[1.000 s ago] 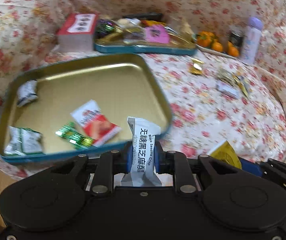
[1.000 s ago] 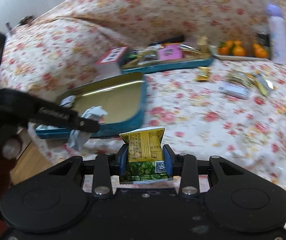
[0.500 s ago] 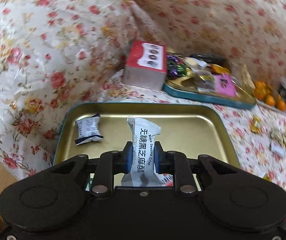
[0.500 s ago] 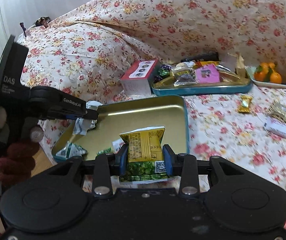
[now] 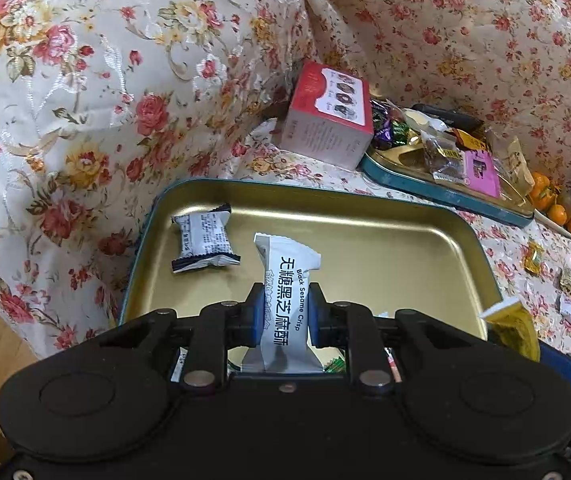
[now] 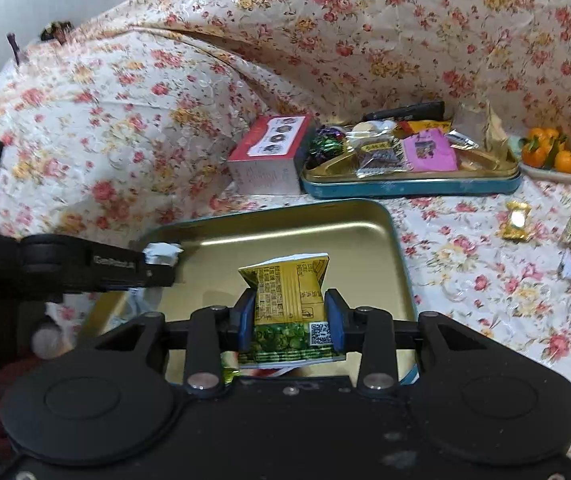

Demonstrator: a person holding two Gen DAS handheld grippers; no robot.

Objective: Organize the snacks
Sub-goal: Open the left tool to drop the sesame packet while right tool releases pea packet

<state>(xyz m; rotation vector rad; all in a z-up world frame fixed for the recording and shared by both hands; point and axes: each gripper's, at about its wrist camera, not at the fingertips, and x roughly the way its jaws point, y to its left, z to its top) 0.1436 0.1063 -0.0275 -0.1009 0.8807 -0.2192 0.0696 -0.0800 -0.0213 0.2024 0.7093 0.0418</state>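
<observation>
White sesame-crisp packet (image 5: 288, 304) clamped upright in the left gripper (image 5: 285, 312), yellow-green snack pouch (image 6: 290, 312) clamped in the right gripper (image 6: 290, 320); both held over the near gold tin tray (image 5: 405, 248), neither released yet. Tray already holds one black-and-white packet (image 5: 204, 243) plus a few partly hidden under the grippers. Remaining, by my judgement: drop these two, then collect loose wrappers (image 6: 517, 220) on the floral cover (image 6: 465, 280) to the right.

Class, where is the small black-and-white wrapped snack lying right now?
In the left wrist view, the small black-and-white wrapped snack lies in the gold tin tray's far-left corner, left of the held white sesame-crisp packet.
</observation>
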